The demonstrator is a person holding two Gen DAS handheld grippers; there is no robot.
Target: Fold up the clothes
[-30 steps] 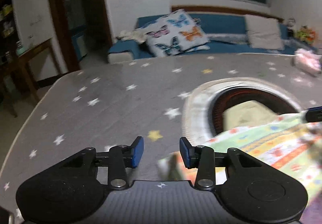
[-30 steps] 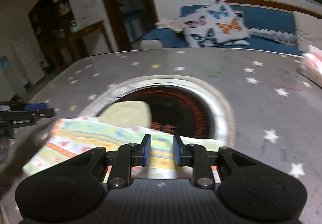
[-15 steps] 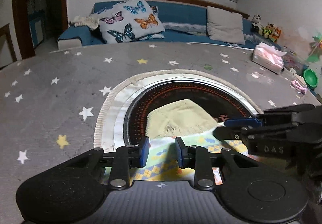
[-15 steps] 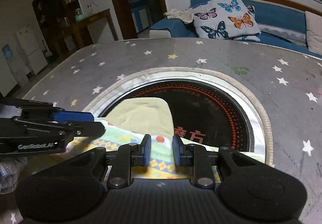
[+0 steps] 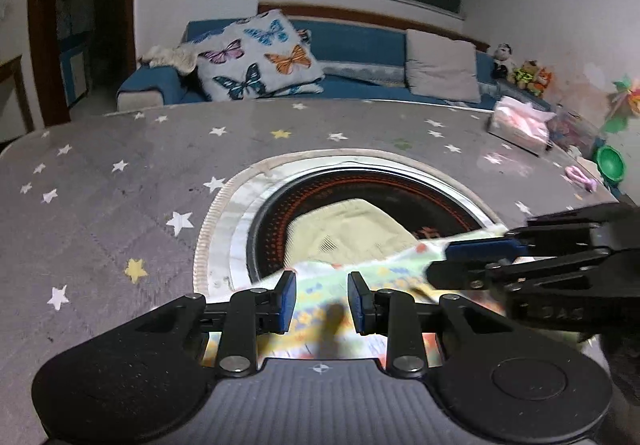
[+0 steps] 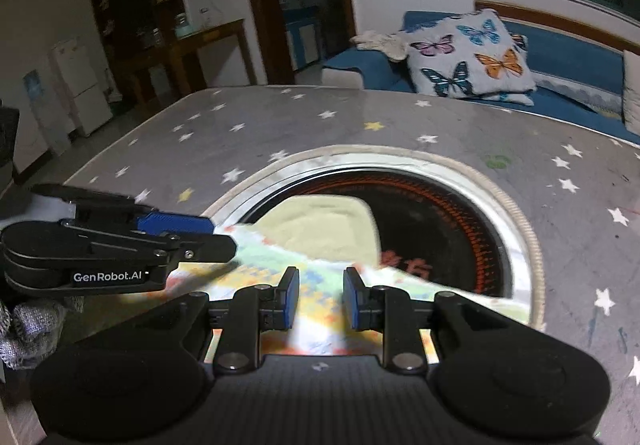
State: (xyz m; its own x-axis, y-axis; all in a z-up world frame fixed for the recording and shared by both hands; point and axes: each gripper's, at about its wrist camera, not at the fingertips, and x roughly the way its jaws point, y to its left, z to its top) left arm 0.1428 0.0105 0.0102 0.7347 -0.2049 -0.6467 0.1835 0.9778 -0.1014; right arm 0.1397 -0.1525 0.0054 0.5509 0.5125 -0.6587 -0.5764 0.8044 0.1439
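A colourful patterned garment [image 5: 320, 309] lies at the near rim of a round black recess [image 5: 400, 189] in the star-printed table [image 5: 120, 205]. Its far edge is raised. My left gripper [image 5: 322, 281] has that edge between its blue pads and is shut on it. Seen from the right wrist, the left gripper [image 6: 216, 235] pinches the garment [image 6: 264, 257] at its left corner. My right gripper [image 6: 320, 277] is shut on the same edge further right, and in the left wrist view the right gripper [image 5: 440, 257] shows side-on. A pale yellow cloth [image 5: 348, 225] lies inside the recess.
A tissue pack [image 5: 520, 125], a green bowl [image 5: 610, 163] and a pink item [image 5: 578, 177] sit at the table's far right. A blue sofa with a butterfly pillow [image 5: 260, 57] stands behind the table. A grey gloved hand [image 6: 28, 325] holds the left gripper.
The left gripper swung right from the bare tabletop onto the garment and narrowed its jaws on the edge. Both grippers then carried that edge toward the recess.
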